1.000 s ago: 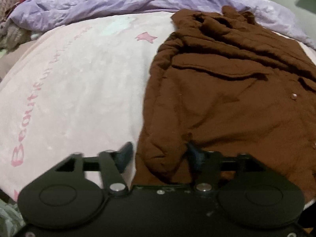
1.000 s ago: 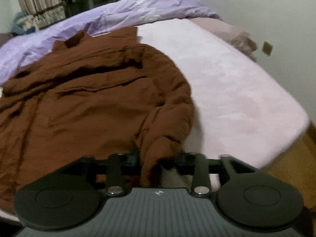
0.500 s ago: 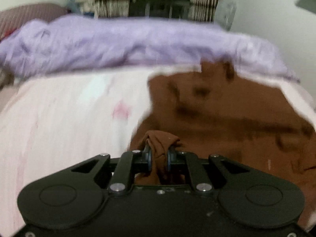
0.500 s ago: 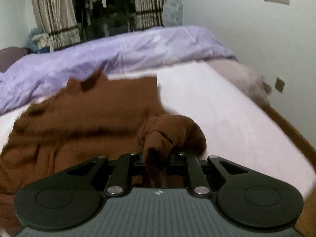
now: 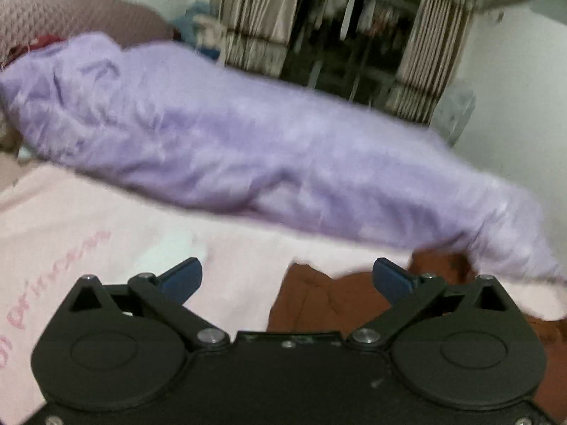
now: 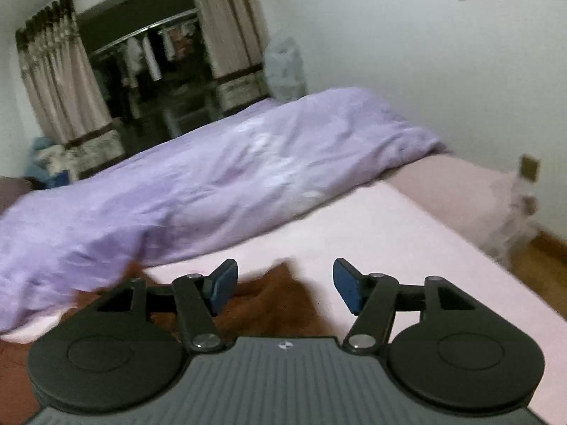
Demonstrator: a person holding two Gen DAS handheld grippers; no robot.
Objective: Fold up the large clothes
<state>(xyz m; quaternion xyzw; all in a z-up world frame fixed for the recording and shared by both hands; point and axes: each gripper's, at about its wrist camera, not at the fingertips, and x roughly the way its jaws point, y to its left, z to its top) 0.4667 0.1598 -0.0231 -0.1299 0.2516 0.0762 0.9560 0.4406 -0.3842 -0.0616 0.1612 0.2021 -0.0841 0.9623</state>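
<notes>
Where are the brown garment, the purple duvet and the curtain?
Brown garment point(image 5: 319, 304): left wrist view, crumpled top edge.
Purple duvet point(image 6: 219, 191): right wrist view, its middle.
Curtain point(image 6: 56, 81): right wrist view, left panel.

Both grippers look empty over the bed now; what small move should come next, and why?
Probably draw both back and look down: left gripper and right gripper, jaws just opened, grip nothing, and only an edge of the brown garment shows.

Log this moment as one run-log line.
left gripper: open, just released | right gripper: open, just released | brown garment: on pink bed, below the fingers
</notes>
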